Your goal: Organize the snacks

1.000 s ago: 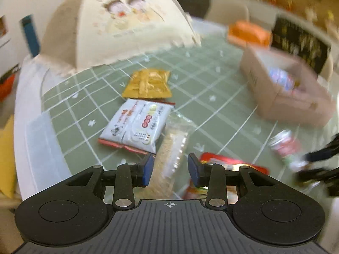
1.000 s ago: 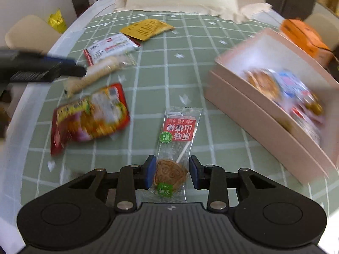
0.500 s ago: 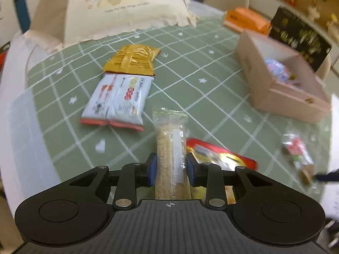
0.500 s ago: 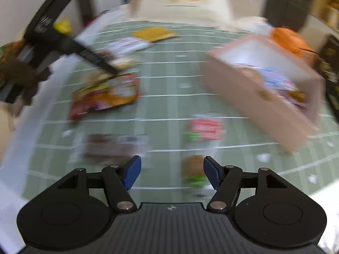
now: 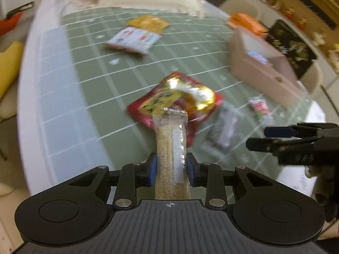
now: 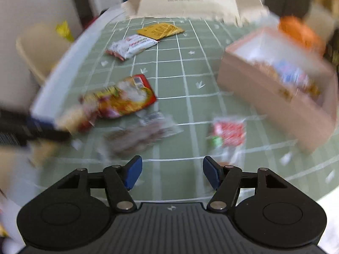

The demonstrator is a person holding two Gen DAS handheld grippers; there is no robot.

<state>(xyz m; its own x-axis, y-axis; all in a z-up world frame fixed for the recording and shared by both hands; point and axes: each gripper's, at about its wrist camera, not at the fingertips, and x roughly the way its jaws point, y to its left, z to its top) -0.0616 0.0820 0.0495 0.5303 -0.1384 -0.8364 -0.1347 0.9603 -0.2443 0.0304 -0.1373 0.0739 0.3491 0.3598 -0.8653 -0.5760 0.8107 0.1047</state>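
Gripping a long clear-wrapped snack bar (image 5: 171, 148) between its blue pads, the left gripper (image 5: 171, 170) is seen in the left wrist view held above a green gridded tablecloth (image 5: 101, 78). Just beyond the bar's crimped end, a red and yellow snack bag (image 5: 186, 97) is seen lying flat, with a clear packet of dark contents (image 5: 222, 131) beside it and a small red-labelled packet (image 5: 259, 105) nearer the pink cardboard box (image 5: 260, 74), in which some snacks are already held. A white packet (image 5: 133, 40) and a yellow packet (image 5: 148, 23) are seen farther back. The right gripper (image 5: 277, 137) is caught at the right edge.

In the right wrist view, which is blurred, the right gripper (image 6: 172, 173) is shown with its jaws spread wide and nothing between them, above the tablecloth (image 6: 169, 67). The red-labelled packet (image 6: 228, 135) is seen just ahead to the right, the dark packet (image 6: 139, 133) to the left, the red bag (image 6: 120, 99) beyond, and the box (image 6: 264, 97) at right.
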